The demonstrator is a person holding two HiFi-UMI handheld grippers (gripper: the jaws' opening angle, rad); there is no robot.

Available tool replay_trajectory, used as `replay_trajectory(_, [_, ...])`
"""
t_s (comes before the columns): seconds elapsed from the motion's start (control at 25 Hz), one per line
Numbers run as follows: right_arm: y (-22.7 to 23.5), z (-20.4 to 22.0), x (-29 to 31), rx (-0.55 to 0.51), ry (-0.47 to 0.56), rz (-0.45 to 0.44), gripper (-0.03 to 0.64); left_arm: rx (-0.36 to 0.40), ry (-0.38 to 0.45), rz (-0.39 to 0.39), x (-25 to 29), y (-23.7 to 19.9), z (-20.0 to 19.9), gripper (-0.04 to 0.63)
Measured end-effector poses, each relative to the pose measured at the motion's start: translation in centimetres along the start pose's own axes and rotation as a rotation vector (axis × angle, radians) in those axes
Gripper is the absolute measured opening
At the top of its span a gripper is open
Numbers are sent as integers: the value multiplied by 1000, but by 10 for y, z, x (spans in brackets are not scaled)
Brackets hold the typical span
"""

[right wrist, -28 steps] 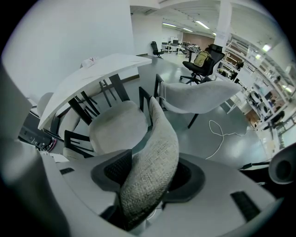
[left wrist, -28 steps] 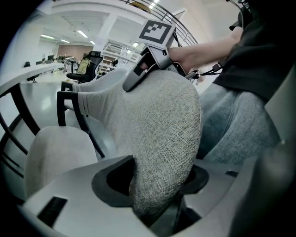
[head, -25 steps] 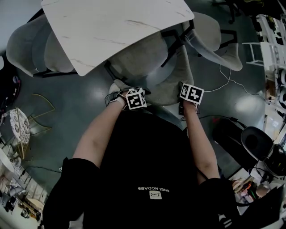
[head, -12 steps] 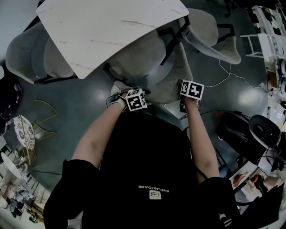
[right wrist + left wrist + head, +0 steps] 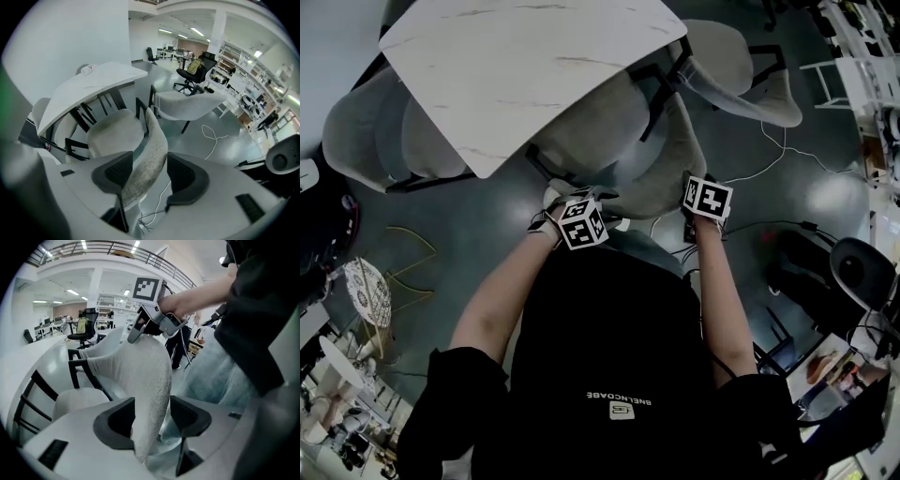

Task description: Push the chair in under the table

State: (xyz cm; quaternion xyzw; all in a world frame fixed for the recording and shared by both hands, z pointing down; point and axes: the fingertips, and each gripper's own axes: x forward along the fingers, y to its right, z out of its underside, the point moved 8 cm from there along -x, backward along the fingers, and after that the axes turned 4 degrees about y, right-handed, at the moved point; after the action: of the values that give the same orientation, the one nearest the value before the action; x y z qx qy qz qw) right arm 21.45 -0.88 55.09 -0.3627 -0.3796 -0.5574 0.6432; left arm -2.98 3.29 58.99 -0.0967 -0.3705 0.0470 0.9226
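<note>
A grey fabric chair [image 5: 591, 122] stands with its seat partly beneath the white marble table [image 5: 525, 66]. Its curved backrest [image 5: 670, 173] faces me. My left gripper [image 5: 570, 195] is at the backrest's left end and my right gripper [image 5: 692, 208] at its right end. In the left gripper view the backrest edge [image 5: 140, 366] fills the gap of the left gripper [image 5: 152, 416], pads against the fabric; the right gripper [image 5: 140, 329] shows farther along the rim. In the right gripper view the right gripper [image 5: 147, 176] is shut on the backrest [image 5: 152, 150], with the table [image 5: 89, 86] beyond.
A second grey chair [image 5: 366, 122] is tucked in at the table's left, and a third one [image 5: 741, 66] stands at the far right. A white cable [image 5: 769, 159] trails over the dark floor. A black office chair [image 5: 862, 272] is at my right, clutter along both sides.
Both grippers have risen a little while keeping hold of the backrest. In the head view the left marker cube has slid slightly toward me.
</note>
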Motion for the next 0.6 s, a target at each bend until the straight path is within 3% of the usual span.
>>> replay_trajectory(0.2, [-18,-9,-34,-63,105,-16,232,-20,123,-54,-37,-4,-38,238])
replay_trajectory(0.4, [-35,-20,-83,-27,266,-87,229,-21,251,-126,-82,-3,-85,209])
replay_trajectory(0.6, [-41,-35,-141,-10,477,-157,195,65,375,-210,-130,-2,-136,183])
